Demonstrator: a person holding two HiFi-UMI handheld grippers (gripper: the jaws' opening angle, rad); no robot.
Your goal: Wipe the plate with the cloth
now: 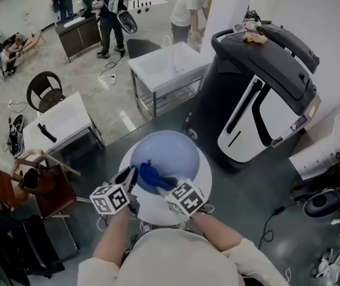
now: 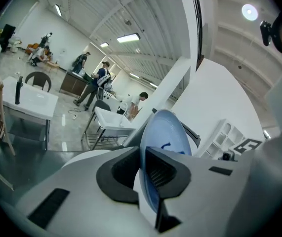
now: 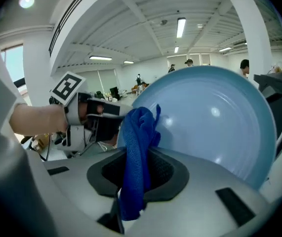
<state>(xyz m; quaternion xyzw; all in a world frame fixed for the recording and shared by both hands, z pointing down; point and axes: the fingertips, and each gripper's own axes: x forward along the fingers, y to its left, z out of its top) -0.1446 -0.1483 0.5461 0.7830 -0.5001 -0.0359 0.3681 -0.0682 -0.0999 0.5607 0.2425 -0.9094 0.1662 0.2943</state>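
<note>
Plate [image 1: 165, 154] held tilted above the round surface [image 1: 204, 170], rim clamped in left tongs [image 2: 143, 169], evidently to present its face to the blue cloth [image 3: 136, 152] gripped by right tongs [image 3: 133, 169].

Open lab or workshop hall: white metal tables [image 1: 164, 67], floor cables [image 1: 108, 72], big black-white machine [image 1: 265, 94], several people [image 1: 111, 16] working.

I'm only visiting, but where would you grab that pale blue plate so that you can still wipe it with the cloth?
Take the plate by its thin rim, edge-on from its left side, as the left gripper does. The rim slips between the two jaws, and that grip likely leaves the broad face free for the blue cloth in the right gripper.
</note>
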